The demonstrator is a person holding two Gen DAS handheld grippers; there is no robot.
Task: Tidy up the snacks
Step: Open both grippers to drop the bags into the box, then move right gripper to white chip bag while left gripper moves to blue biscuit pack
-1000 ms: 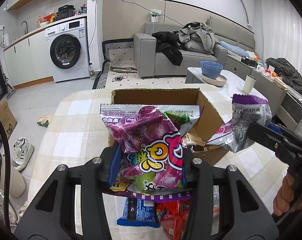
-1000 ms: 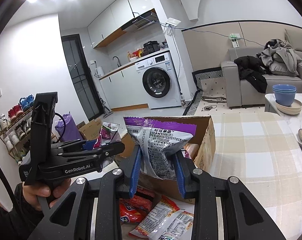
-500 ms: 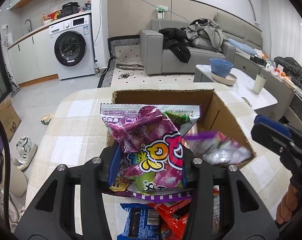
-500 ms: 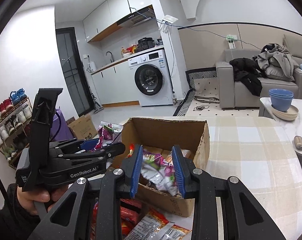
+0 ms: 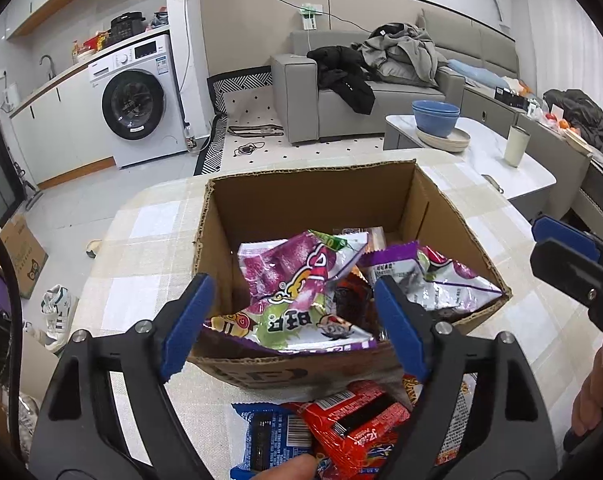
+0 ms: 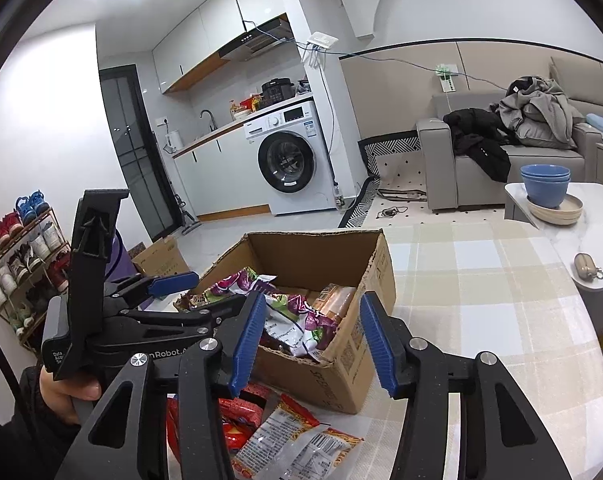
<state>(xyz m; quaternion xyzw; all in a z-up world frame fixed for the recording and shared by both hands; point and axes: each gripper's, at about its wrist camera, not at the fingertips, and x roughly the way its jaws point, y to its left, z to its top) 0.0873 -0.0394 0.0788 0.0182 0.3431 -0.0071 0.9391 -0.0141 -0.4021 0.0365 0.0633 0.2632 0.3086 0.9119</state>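
Note:
An open cardboard box [image 5: 309, 178] stands on the checked tablecloth. Inside it lie a purple candy bag [image 5: 293, 292] and a purple-and-silver bag [image 5: 441, 280] on top of other packets. My left gripper [image 5: 293, 324] hovers over the box's near wall with its jaws opening; the candy bag lies loose below them. My right gripper [image 6: 313, 342] hangs at the box's [image 6: 329, 248] near corner, also opening, with nothing between its pads. The left gripper [image 6: 197, 294] shows beside it. Red [image 5: 353, 420] and blue [image 5: 269, 436] packets lie in front of the box.
More packets [image 6: 301, 440] lie on the cloth near me. A low white table with blue bowls [image 5: 437, 118] and a cup [image 5: 515, 146] stands beyond the right edge, with a small pouch [image 6: 587, 266] on it. A shoe rack [image 6: 21, 248] is at the far left.
The right gripper let its purple-and-silver bag fall into the box first. The left gripper has now spread its jaws and the candy bag has dropped in too. Both jaws stand wider.

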